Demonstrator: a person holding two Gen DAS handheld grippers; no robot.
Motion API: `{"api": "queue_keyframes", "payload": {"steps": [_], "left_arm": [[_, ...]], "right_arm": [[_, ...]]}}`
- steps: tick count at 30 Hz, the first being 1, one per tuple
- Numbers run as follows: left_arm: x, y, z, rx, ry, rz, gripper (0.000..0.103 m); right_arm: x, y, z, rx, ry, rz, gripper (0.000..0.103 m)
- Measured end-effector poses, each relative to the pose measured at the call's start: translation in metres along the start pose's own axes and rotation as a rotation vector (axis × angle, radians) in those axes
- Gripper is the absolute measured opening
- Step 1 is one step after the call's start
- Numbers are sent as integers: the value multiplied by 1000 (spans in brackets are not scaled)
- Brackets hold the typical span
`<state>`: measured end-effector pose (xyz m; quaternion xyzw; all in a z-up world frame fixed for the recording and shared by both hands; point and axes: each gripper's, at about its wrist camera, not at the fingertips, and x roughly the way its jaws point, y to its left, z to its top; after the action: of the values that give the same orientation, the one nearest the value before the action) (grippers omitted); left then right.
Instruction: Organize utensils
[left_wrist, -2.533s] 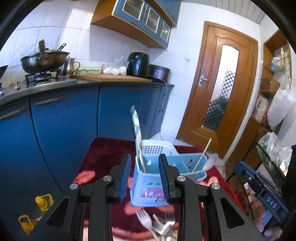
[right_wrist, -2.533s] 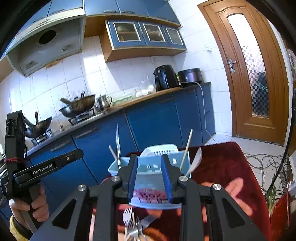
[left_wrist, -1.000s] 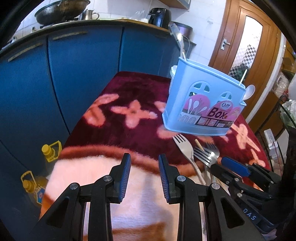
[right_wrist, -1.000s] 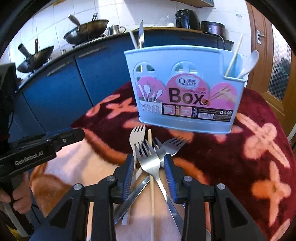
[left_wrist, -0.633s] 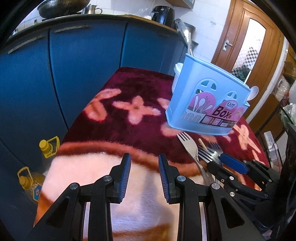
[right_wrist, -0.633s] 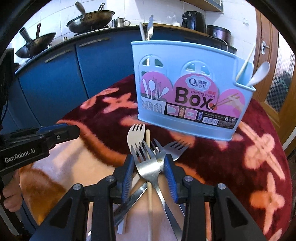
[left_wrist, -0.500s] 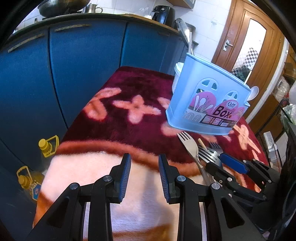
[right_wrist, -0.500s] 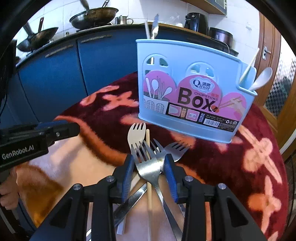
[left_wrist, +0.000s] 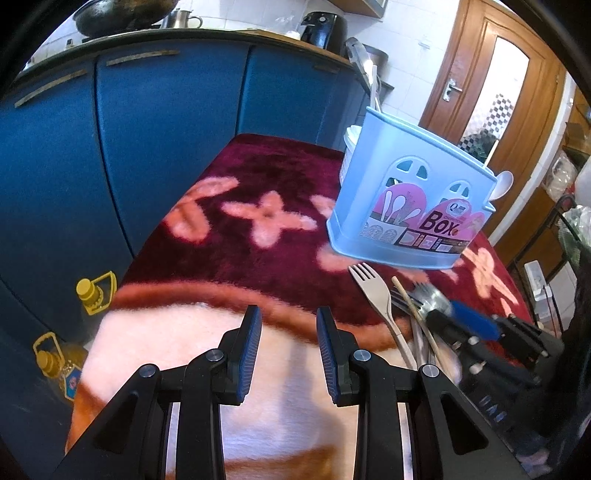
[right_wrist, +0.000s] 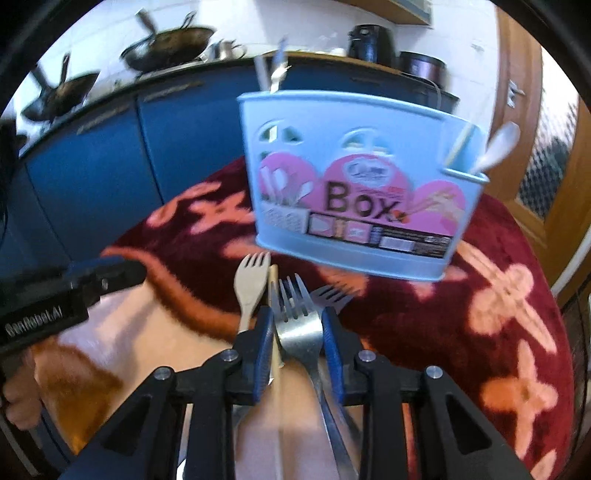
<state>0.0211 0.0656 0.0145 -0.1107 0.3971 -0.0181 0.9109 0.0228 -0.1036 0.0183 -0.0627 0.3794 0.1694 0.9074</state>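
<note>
Blue kitchen cabinets (left_wrist: 177, 122) behind; a dark red blanket (left_wrist: 258, 254) with pink flower shapes covers the surface. Blue utensil box (right_wrist: 354, 184) stands upright on the blanket, a white spoon (right_wrist: 496, 146) and a stick leaning out at its right end; just in front of the box lies a heap of forks with a chopstick (right_wrist: 272, 295); pale fork (right_wrist: 252, 282) leftmost. Right gripper (right_wrist: 297, 349) over the heap, jaws just closing around a steel fork (right_wrist: 295, 317), chopstick also between them; whether the pads press yet I cannot tell. Left gripper (left_wrist: 289, 354), left of the heap, jaws apart and empty over the blanket.
</note>
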Motion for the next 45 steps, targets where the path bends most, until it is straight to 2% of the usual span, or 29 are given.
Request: {"api": "queue_keyframes", "payload": {"steps": [6,13,21,27,29,33,35,38,45], "left_arm": [[6,-12,2,18,20,-34,32],[20,-34,10,59,35,-90,31],[51,-44,21,56,79,-113,31],[72,-46,24,22,140,-179,31],[73,-48,23,28,138,-190,23],[76,-52,24,23,142,-217,18],[77,-52,25,16,150,-251,8],[76,-54,24,17,141,-251,7],[56,-54,25,47,75,-239,7]], "right_arm": [[-11,-27,1,63,-19,-37,27],[-5,-62,-7,168,20,-78,26],[4,-89,-16,269,64,-62,26],[4,-94,-17,304,65,-31,26],[2,-95,-18,308,66,-23,26],[1,-100,-17,325,78,1,26],[-1,-103,-16,336,83,19,28],[-5,-110,-15,346,84,33,32],[-11,-123,-10,316,91,50,33]]}}
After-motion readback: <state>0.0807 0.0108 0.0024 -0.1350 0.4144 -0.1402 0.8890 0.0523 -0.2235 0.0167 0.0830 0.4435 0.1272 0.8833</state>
